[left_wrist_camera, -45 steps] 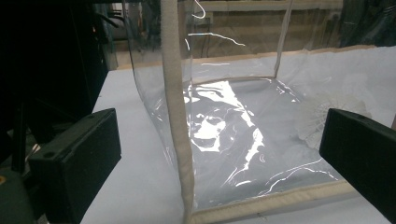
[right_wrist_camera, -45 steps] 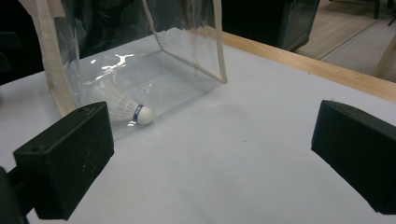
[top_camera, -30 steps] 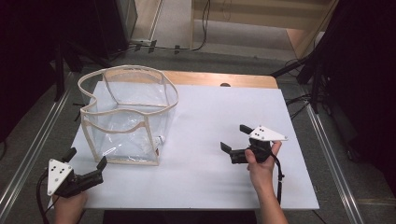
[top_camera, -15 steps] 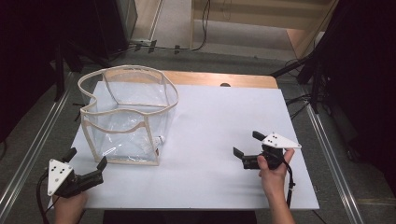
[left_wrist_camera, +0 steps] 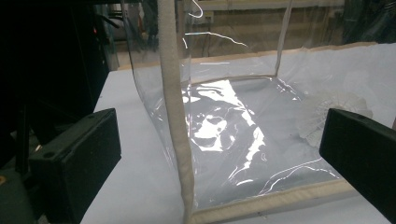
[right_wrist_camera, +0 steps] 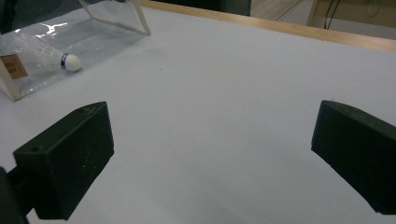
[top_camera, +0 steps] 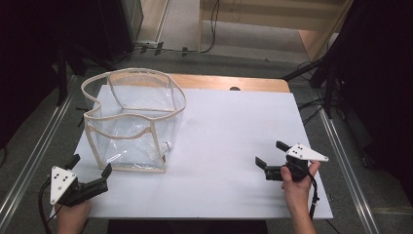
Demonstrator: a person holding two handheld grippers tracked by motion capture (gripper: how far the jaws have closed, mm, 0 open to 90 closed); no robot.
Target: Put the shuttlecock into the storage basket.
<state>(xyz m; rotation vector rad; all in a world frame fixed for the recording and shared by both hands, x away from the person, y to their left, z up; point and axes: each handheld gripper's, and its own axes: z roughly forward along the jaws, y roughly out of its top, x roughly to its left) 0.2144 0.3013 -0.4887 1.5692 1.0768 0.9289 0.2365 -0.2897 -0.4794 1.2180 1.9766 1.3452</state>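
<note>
A clear plastic bag (top_camera: 131, 122) with cream fabric edging stands open on the white table (top_camera: 229, 141) at the left. Inside it, low by the near right corner, lies a white shuttlecock (right_wrist_camera: 49, 58), also seen through the plastic as a shuttlecock (left_wrist_camera: 329, 109). My left gripper (top_camera: 90, 173) rests at the table's near left corner, open and empty, pointing at the bag's corner seam (left_wrist_camera: 175, 116). My right gripper (top_camera: 272, 155) sits near the table's front right, open, with bare table between its jaws.
A wooden strip (top_camera: 234, 82) runs along the table's far edge. Metal rails (top_camera: 348, 161) flank the table on both sides. Dark stands and cables occupy the floor beyond.
My right gripper has drawn back toward the near right of the table, away from the bag. The left gripper has stayed where it was.
</note>
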